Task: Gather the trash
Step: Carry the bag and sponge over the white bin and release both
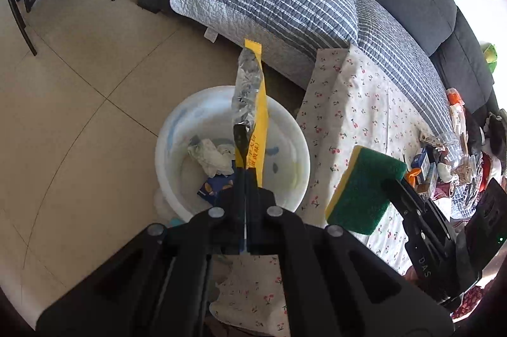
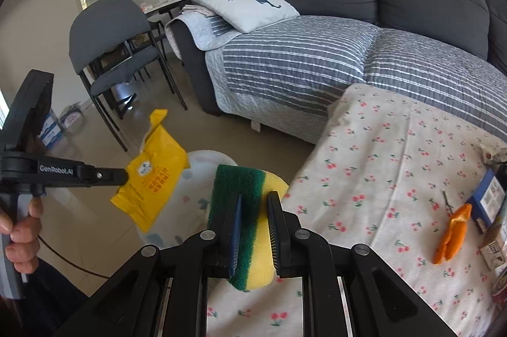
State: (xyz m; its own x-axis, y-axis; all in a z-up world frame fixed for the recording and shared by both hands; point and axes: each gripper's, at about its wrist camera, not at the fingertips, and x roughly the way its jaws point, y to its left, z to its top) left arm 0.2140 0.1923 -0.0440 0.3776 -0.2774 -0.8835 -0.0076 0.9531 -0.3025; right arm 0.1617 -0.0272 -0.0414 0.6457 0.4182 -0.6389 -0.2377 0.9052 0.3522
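Note:
My left gripper (image 1: 245, 170) is shut on a yellow snack wrapper (image 1: 253, 102), holding it edge-on above a white plastic basin (image 1: 294, 143) on the floor. The basin holds crumpled tissue (image 1: 210, 158) and a blue packet (image 1: 215, 188). In the right wrist view the wrapper (image 2: 155, 175) hangs from the left gripper (image 2: 122, 177) over the basin (image 2: 196, 159). My right gripper (image 2: 255, 199) is shut on a green and yellow sponge (image 2: 250, 185), at the table's left edge beside the basin. The sponge also shows in the left wrist view (image 1: 364, 188).
A table with a cherry-print cloth (image 2: 380, 166) carries an orange peel (image 2: 453, 232), a blue box (image 2: 488, 197) and more packets at its right end. A grey sofa with a striped blanket (image 2: 301, 58) stands behind. A dark chair (image 2: 111, 45) stands at the left.

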